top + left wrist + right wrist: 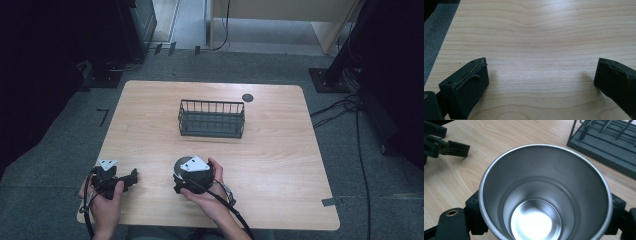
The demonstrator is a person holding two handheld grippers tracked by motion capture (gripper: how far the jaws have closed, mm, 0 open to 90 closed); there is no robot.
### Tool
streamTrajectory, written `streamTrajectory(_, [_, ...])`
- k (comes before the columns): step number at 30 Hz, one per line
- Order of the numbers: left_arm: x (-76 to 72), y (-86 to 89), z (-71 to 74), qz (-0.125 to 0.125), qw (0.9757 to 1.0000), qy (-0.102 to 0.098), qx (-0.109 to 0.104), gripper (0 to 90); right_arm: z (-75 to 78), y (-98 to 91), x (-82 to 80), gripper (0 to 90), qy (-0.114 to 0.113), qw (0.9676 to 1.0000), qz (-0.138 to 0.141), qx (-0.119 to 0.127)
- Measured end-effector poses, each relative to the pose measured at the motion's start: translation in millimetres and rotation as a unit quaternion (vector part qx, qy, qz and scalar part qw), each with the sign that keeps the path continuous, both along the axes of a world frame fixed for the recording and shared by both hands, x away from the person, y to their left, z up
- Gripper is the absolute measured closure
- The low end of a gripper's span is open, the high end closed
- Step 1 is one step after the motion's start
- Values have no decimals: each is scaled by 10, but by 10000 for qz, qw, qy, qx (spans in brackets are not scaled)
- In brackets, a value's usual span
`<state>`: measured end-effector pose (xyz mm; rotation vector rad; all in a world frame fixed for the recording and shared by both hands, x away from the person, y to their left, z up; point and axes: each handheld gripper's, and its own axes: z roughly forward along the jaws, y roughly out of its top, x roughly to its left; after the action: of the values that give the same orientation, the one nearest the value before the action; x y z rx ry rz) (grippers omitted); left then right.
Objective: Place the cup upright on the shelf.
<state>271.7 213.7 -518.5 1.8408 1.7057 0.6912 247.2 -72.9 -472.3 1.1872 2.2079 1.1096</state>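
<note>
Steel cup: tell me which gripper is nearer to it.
Right. The right gripper is shut on the steel cup, one jaw on each side. The left gripper sits apart to its left, open over bare table.

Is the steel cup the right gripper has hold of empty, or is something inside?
Empty. The right gripper view looks straight into the steel cup: bare metal walls down to a shiny, bare bottom.

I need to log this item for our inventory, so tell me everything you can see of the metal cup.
The metal cup is a round, plain vessel of brushed, steel-like metal with a rolled rim, walls that step inward and a shiny flat bottom. It is empty and stands upright, mouth up, on the wooden table near the person's edge, in front of the wire basket. The right gripper is shut on it, one black jaw against each side of its outer wall.
</note>
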Motion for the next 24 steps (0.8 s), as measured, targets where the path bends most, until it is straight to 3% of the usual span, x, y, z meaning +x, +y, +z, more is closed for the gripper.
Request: streamTrajectory(24, [1, -3, -1, 14, 10000, -14, -14, 0, 333, -343, 225, 183, -221, 9991, -328, 128])
